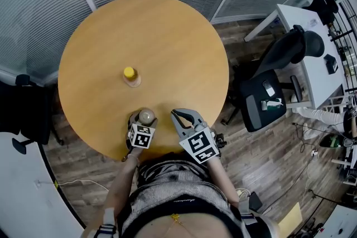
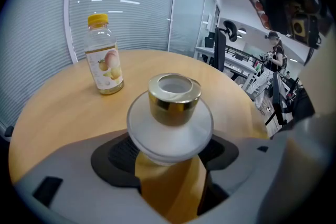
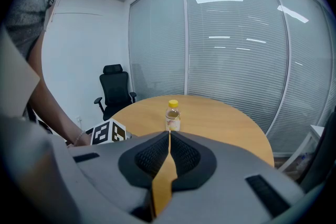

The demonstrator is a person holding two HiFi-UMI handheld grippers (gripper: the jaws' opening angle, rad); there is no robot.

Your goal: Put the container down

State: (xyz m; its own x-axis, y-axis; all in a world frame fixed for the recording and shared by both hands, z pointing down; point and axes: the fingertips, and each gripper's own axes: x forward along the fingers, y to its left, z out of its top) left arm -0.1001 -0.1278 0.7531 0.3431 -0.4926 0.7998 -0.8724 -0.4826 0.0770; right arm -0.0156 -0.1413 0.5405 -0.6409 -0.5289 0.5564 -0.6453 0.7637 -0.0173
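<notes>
Container (image 2: pixel 170 122): upright at the near edge of the table (image 1: pixel 167 36).
Left gripper (image 1: pixel 143 121): clamped on the container.
Right gripper (image 3: pixel 169 135): jaws together, empty.
Bottle (image 1: pixel 131 76): standing mid-table, apart.

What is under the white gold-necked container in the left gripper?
The round wooden table shows beneath the white gold-necked container, between the jaws of the left gripper. The container's wide shoulder hides its base, so table contact cannot be seen.

desk (image 1: pixel 167 30): smooth matt wood | container (image 2: pixel 170 131): smooth white plastic, shiny gold top (image 2: pixel 174 105) | bottle (image 2: pixel 105 55): clear shiny plastic | right gripper (image 3: pixel 169 134): matt grey plastic, bumpy black pads (image 3: pixel 152 157)
</notes>
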